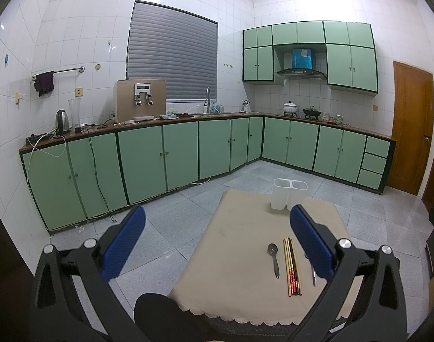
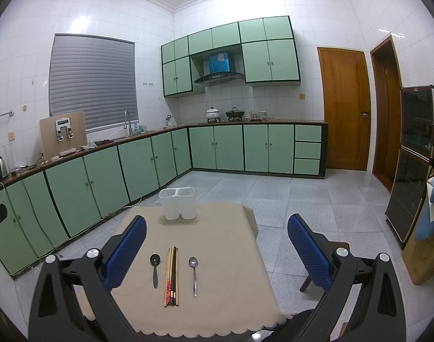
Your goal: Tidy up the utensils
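Left wrist view: left gripper (image 1: pixel 217 245) held above the table (image 1: pixel 231 256), fingers wide apart, nothing gripped.
Utensils: black spoon (image 1: pixel 273 259) and chopsticks (image 1: pixel 293 266) laid side by side near the front edge; metal spoon (image 1: pixel 313 276) mostly hidden behind the right finger.
Holder: white two-compartment holder (image 1: pixel 288 193) upright at the far edge (both compartments empty).
Right wrist view: right gripper (image 2: pixel 217 248) likewise spread, empty.
Row: black spoon (image 2: pixel 155 269), chopsticks (image 2: pixel 171 276), metal spoon (image 2: pixel 194 275), apart from each other; holder (image 2: pixel 177 203) well beyond them.
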Tool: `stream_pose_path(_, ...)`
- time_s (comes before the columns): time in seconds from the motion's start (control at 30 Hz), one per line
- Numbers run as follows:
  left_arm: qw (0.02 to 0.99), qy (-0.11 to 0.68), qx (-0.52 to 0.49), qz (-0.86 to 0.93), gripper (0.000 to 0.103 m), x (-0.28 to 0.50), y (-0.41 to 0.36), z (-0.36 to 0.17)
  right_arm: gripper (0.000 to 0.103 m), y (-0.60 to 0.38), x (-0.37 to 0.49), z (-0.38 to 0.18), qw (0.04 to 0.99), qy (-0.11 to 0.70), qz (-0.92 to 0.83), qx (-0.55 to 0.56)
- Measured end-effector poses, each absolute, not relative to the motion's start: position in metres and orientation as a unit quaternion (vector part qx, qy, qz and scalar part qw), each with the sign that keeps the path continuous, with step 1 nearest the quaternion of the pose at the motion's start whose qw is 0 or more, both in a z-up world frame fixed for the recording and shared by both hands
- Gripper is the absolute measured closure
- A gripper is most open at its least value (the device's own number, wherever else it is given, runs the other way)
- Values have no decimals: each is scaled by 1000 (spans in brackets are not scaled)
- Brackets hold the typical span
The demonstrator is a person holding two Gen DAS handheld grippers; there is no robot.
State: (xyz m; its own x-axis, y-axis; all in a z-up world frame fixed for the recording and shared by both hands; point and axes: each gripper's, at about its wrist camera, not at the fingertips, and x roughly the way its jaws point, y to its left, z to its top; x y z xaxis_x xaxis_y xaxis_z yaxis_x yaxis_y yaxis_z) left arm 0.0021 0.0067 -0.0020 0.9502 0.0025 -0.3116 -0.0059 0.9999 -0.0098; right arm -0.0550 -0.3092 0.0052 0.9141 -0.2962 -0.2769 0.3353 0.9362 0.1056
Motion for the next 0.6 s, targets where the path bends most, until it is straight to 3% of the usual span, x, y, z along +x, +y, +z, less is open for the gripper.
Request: stream_pose_path(0.6, 987, 159, -4, 2, 5, 1, 0, 0, 6, -307, -51, 4, 975, 131, -162, 76)
